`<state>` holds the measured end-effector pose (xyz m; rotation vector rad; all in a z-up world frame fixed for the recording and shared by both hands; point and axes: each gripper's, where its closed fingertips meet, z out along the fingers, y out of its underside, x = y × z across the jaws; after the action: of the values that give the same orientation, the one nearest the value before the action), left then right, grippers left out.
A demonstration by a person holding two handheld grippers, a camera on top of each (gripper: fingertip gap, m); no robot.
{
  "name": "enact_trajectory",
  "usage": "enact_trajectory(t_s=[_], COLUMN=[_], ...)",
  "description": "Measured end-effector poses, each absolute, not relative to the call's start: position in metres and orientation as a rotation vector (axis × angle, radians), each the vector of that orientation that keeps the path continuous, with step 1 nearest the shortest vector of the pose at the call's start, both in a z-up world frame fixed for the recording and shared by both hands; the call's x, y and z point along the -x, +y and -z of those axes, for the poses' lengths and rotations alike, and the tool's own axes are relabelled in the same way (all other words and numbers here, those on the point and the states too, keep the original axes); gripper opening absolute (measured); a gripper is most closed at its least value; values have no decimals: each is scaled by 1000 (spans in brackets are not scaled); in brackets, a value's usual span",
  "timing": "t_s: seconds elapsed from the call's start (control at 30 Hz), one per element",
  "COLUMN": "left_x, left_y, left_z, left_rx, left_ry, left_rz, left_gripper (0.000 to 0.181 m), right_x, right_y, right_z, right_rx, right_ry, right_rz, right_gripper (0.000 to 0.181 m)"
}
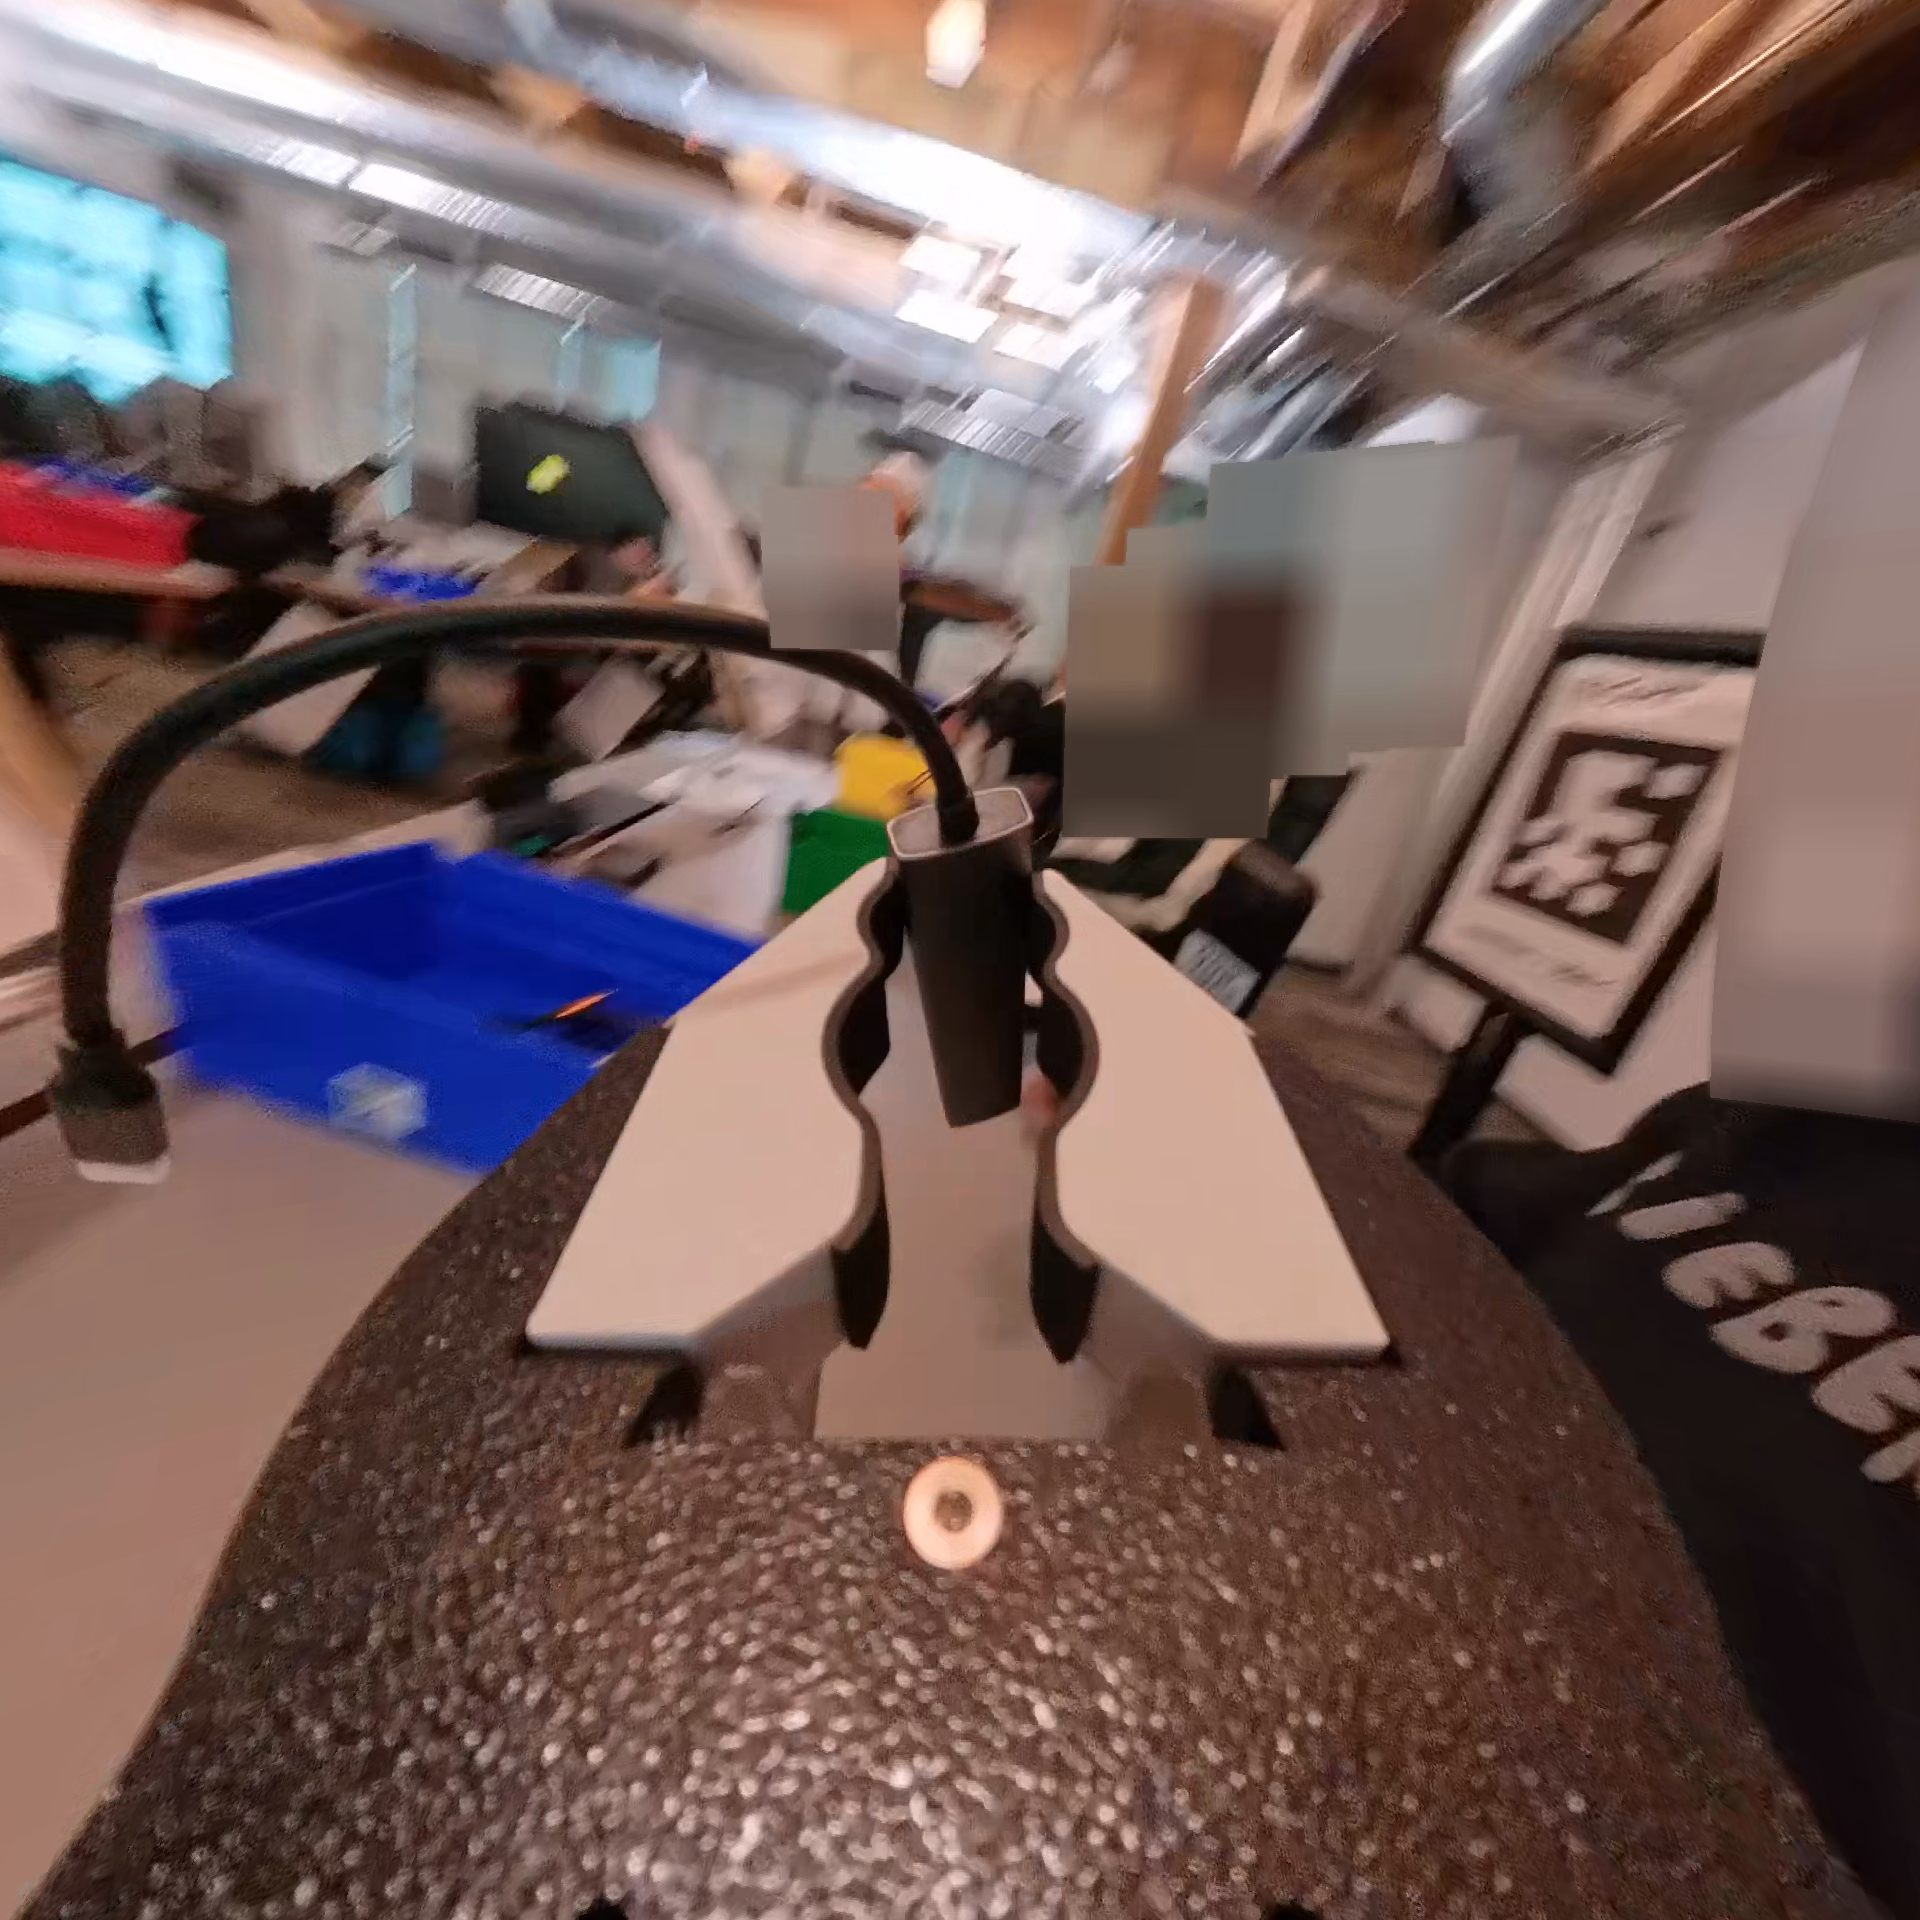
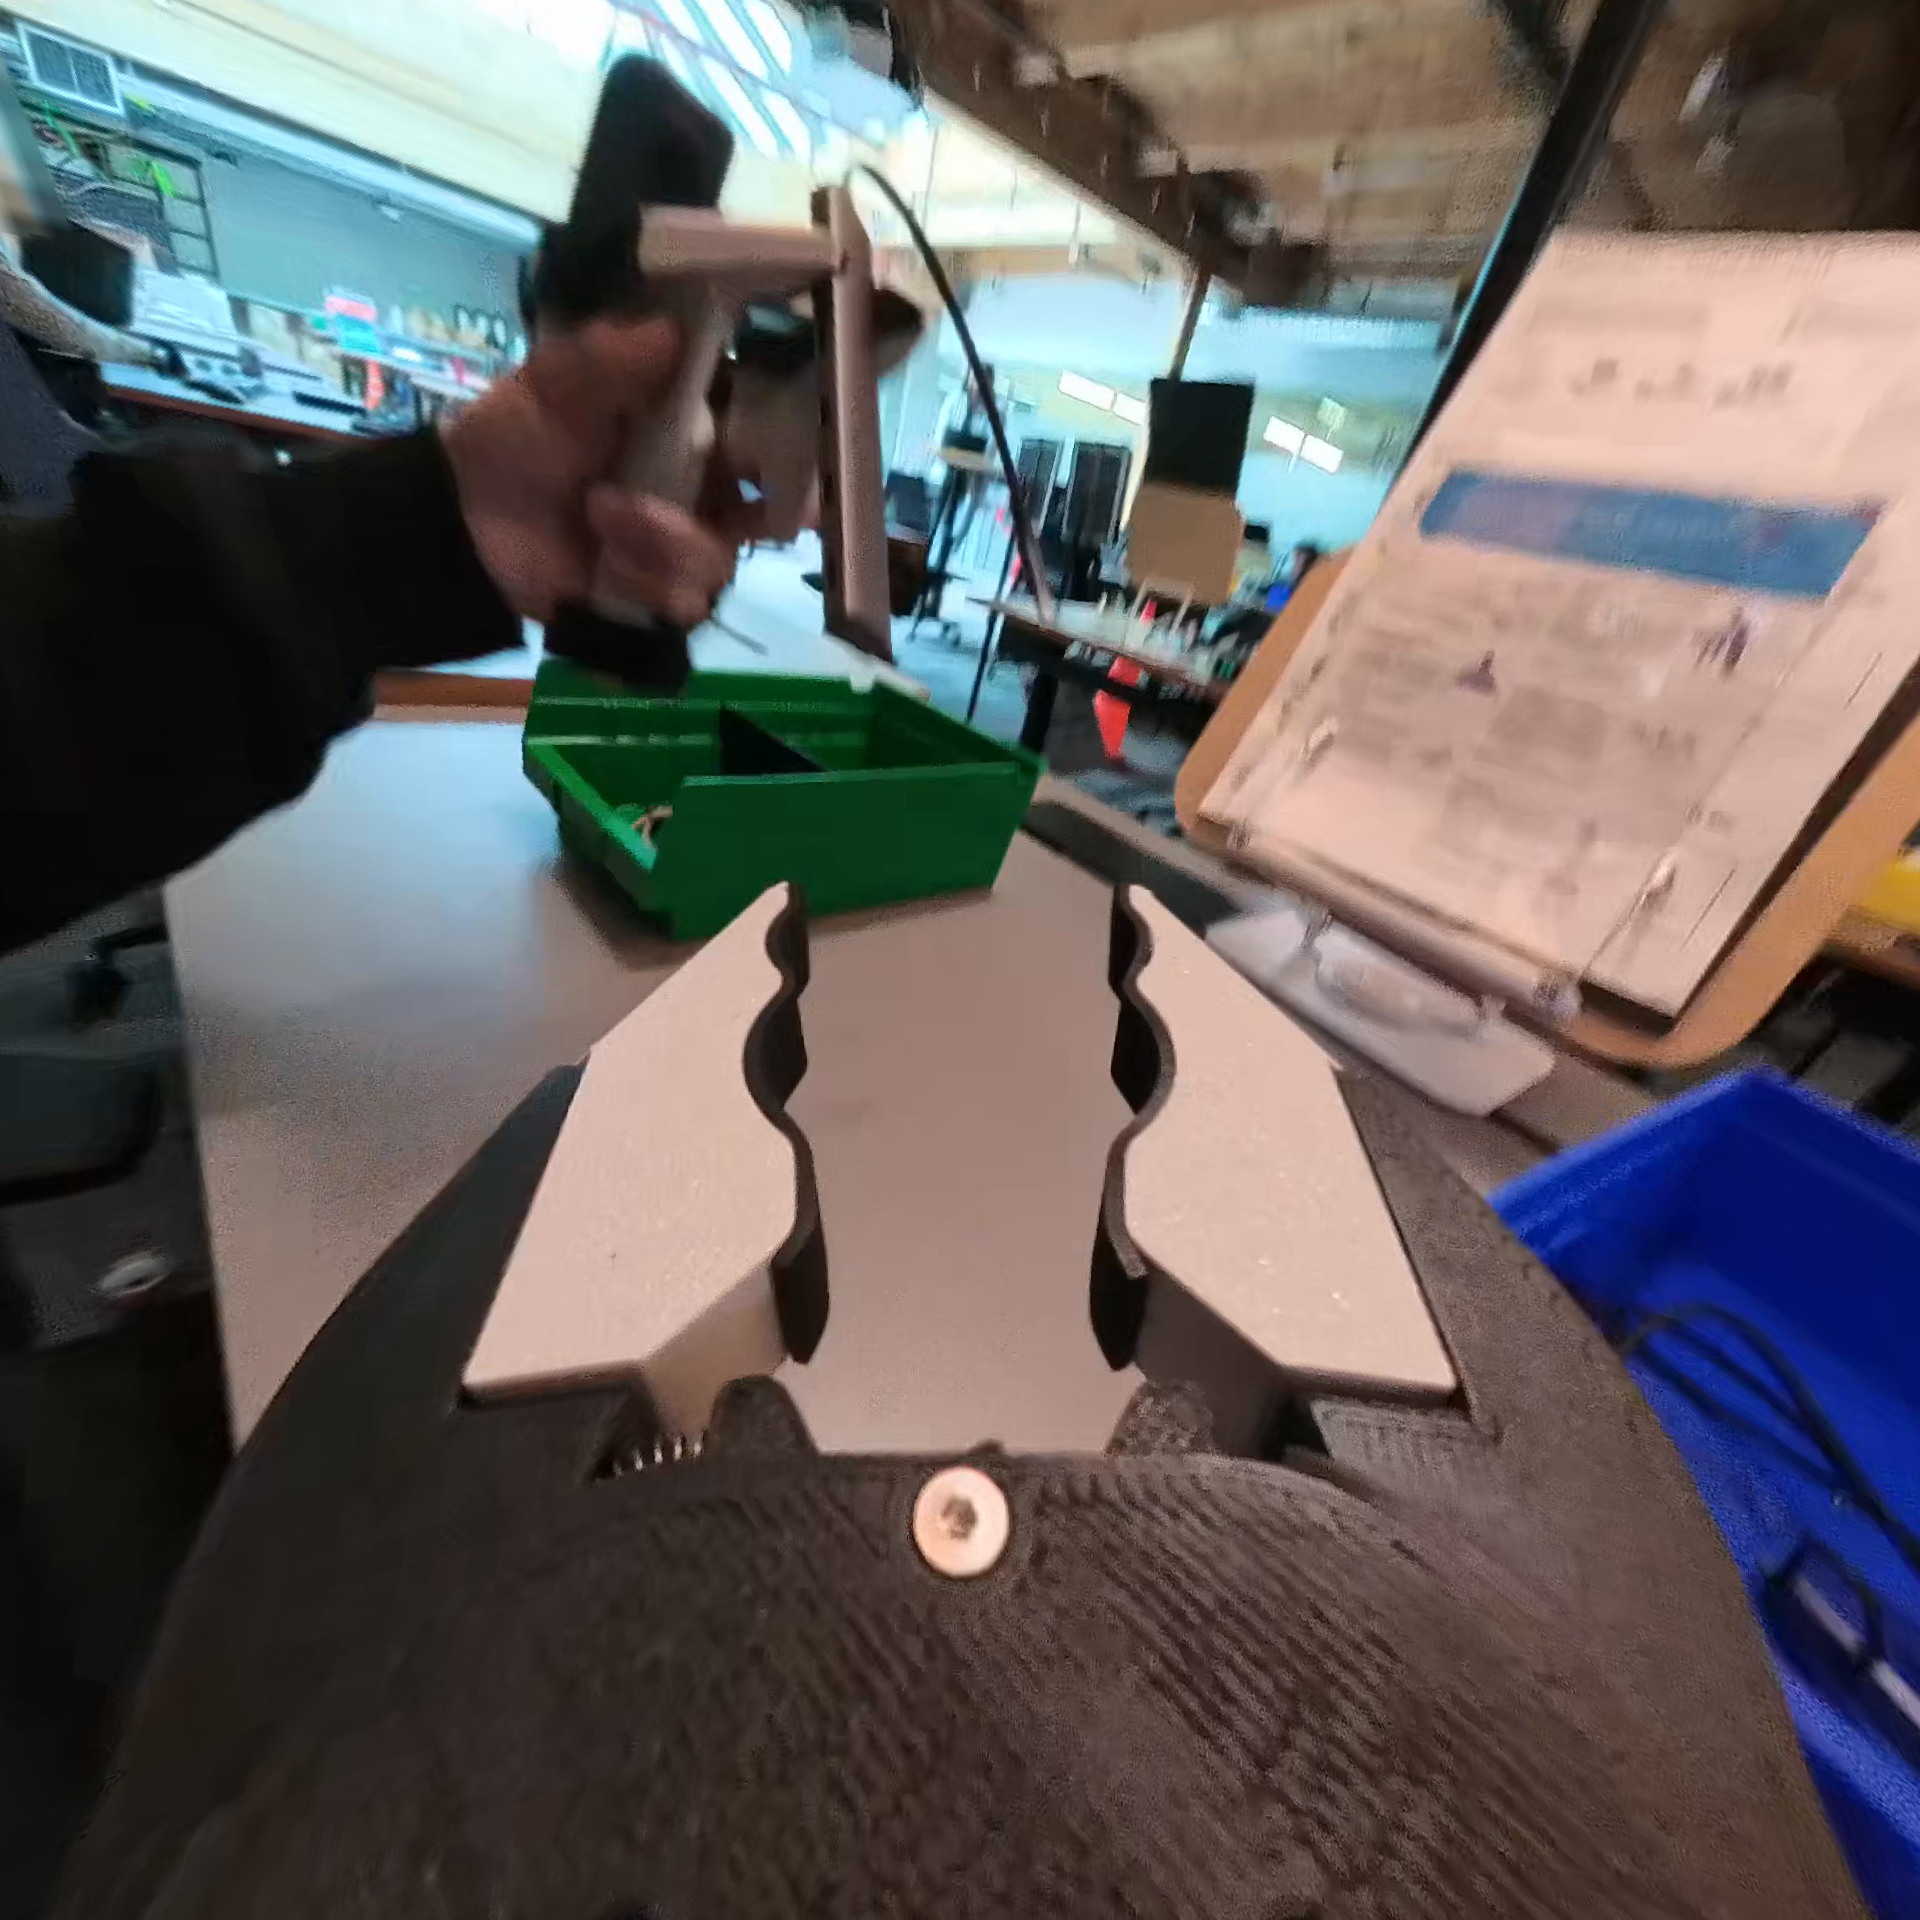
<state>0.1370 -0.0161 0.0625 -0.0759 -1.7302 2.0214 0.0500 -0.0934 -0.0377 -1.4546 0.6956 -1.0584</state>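
Note:
My left gripper (image 1: 966, 883) is shut on a dark grey adapter block (image 1: 961, 977), held upright between the jaws. A black cable (image 1: 343, 655) leaves the block's top, arcs left and ends in a grey plug (image 1: 109, 1122) hanging free. In the right wrist view a hand (image 2: 582, 468) holds the left gripper (image 2: 844, 218) raised above a green bin (image 2: 831, 821), with the cable (image 2: 971, 353) drooping beside it. My right gripper (image 2: 956, 904) is open and empty, low over the grey table (image 2: 364, 935), just short of the green bin.
A blue bin (image 1: 416, 977) stands to the left gripper's left; it also shows in the right wrist view (image 2: 1714, 1299), at the right with cables in it. A document stand (image 2: 1558, 623) leans at the right. A black-and-white marker board (image 1: 1600, 831) and a person's dark garment (image 1: 1714, 1299) are close by. There is about 15 cm between the tips of the two grippers.

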Motion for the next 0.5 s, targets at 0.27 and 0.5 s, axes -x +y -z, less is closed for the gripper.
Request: enact_trajectory(t_s=[0.27, 0.5], left_x=[-54, -62], left_y=[-60, -82], left_z=[-5, 9], left_rx=[-5, -75], left_ry=[-1300, -1405], left_rz=[-1883, -1858], left_gripper=[20, 24], right_x=[-39, -46], right_y=[-63, -86], right_z=[23, 29], right_rx=[1504, 1434], right_ry=[402, 507], right_rz=[1525, 1453], right_gripper=[28, 7])
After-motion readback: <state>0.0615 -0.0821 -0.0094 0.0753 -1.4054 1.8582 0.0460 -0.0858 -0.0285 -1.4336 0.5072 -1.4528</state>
